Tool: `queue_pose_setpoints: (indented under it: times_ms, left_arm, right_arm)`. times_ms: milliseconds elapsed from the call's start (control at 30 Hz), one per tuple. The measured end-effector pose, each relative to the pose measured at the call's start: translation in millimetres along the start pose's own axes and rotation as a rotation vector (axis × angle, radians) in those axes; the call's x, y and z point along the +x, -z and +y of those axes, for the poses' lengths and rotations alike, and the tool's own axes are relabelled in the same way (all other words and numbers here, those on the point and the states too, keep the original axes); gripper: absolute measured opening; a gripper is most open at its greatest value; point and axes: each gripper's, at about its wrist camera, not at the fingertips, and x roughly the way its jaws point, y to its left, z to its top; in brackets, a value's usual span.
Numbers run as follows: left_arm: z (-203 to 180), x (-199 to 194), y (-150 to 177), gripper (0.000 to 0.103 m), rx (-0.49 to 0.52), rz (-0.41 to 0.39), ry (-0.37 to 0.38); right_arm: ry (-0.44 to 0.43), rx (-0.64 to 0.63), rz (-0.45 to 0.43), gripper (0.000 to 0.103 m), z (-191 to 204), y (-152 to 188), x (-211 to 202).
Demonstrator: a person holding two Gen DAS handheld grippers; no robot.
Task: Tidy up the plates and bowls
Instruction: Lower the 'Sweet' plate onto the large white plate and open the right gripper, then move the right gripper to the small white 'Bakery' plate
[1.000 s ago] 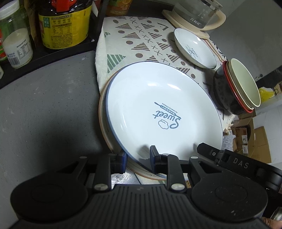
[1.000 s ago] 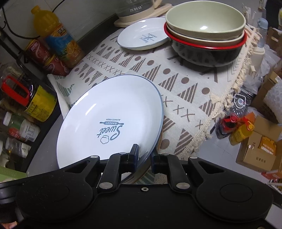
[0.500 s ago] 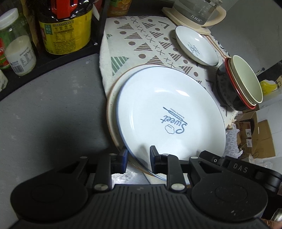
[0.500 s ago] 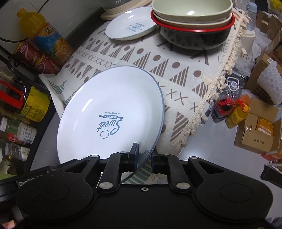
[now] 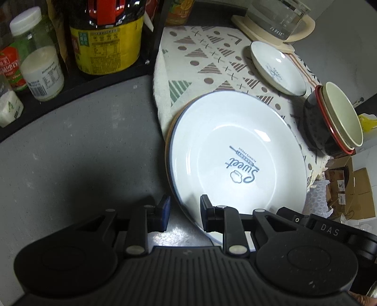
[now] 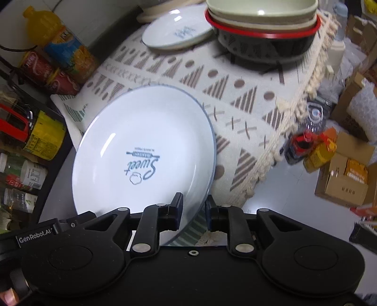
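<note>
A large white plate (image 5: 235, 153) printed "Sweet" sits tilted at the near corner of the patterned cloth (image 5: 200, 51). A tan-rimmed plate (image 5: 168, 141) shows as a thin sliver under its left edge. My left gripper (image 5: 185, 213) is shut on the near rim. My right gripper (image 6: 193, 209) is shut on the same plate (image 6: 141, 146), a little further along the rim. A small white plate (image 5: 278, 68) lies at the far end of the cloth. Beside it stand stacked bowls (image 5: 334, 122), black below and cream on top, also seen in the right wrist view (image 6: 264, 30).
A black shelf on the left holds jars (image 5: 40, 70) and a yellow-labelled bottle (image 5: 106, 42). A glass kettle (image 5: 275, 18) stands behind the small plate. Grey counter (image 5: 82, 153) lies left of the cloth. Cardboard boxes (image 6: 341, 179) and bottles (image 6: 308, 150) sit on the floor past the fringed edge.
The white plate has slid right over the tan-rimmed plate, whose visible sliver has narrowed. Both grippers kept their hold on the rim and shifted with it.
</note>
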Motion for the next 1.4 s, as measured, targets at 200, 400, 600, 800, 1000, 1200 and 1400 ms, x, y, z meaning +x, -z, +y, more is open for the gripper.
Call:
queue_pose_setpoints:
  times_ms: [200, 400, 600, 800, 1000, 1200, 1400]
  left_arm:
    - [-11, -18, -11, 0.028, 0.006, -0.054, -0.02]
    - [-35, -35, -20, 0.056, 0.01, -0.139, 0.018]
    - [-61, -40, -23, 0.063, 0.01, -0.188, 0.051]
    - [-86, -45, -34, 0.064, 0.036, -0.225, 0.074]
    - [-106, -38, -62, 0.064, 0.051, -0.269, 0.065]
    - [-123, -21, -102, 0.064, 0.0, -0.269, 0.047]
    - [-139, 1, -131, 0.064, -0.034, -0.278, 0.018]
  right_arm:
    - [-0.036, 0.002, -0.075, 0.054, -9, -13, -23]
    - [-0.04, -0.003, -0.186, 0.079, -30, -31, -55]
    - [-0.041, 0.015, -0.282, 0.09, -56, -52, -85]
    - [-0.056, 0.009, -0.357, 0.093, -67, -83, -103]
    - [-0.058, -0.088, -0.373, 0.093, -62, -121, -102]
    - [-0.095, -0.185, -0.36, 0.093, -52, -174, -91]
    - [-0.125, -0.243, -0.314, 0.093, -47, -222, -68]
